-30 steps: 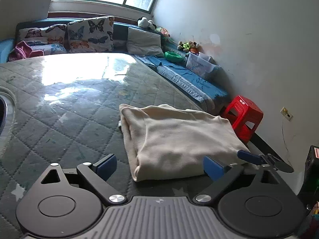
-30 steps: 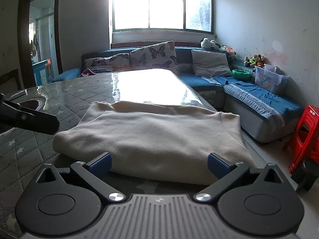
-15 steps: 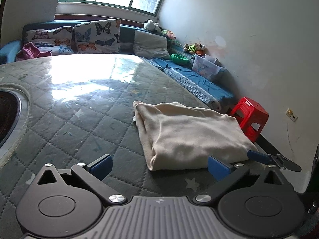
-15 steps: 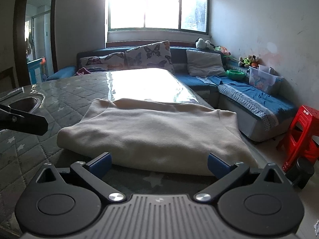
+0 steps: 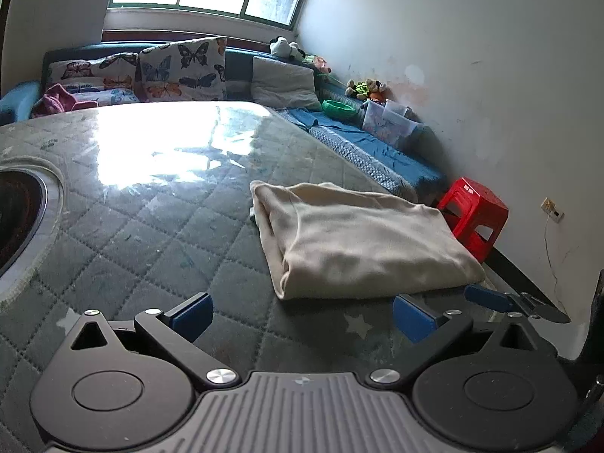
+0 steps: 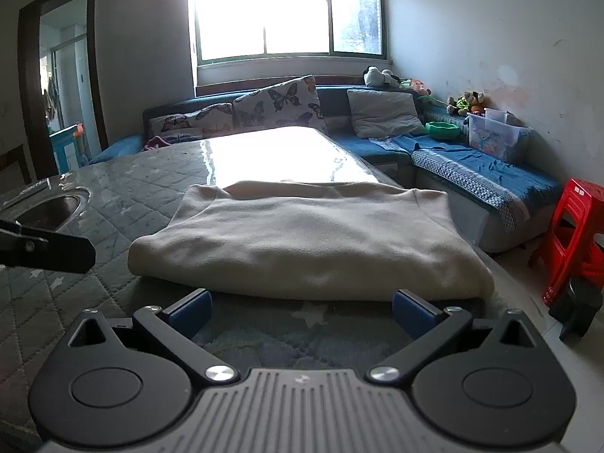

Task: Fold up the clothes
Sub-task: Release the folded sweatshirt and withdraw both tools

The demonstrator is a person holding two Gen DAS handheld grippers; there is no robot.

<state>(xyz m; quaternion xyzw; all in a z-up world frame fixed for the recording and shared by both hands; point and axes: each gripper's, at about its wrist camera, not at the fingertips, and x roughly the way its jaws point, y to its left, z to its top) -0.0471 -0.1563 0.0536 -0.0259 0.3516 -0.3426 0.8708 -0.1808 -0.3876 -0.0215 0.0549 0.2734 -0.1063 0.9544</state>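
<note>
A cream garment (image 5: 362, 241) lies folded into a thick rectangle on the quilted grey-green table cover (image 5: 143, 234), near the table's right edge. My left gripper (image 5: 302, 317) stands open just short of its near edge, with nothing between the blue pads. In the right wrist view the same folded garment (image 6: 313, 241) fills the middle, and my right gripper (image 6: 302, 313) is open just in front of its near fold, pads clear of the cloth. The right gripper's blue finger (image 5: 487, 298) shows at the right in the left wrist view. The left gripper's dark finger (image 6: 45, 249) shows at the left in the right wrist view.
A round metal basin (image 5: 22, 211) is sunk in the table at the left. A blue corner sofa (image 6: 472, 166) with butterfly cushions (image 5: 181, 71), a green bowl and a clear box lines the walls. A red plastic stool (image 5: 472, 215) stands on the floor beyond the table's right edge.
Both grippers have drawn back from the folded garment, which now looks smaller and farther off. In the left wrist view more of the basin has come into sight.
</note>
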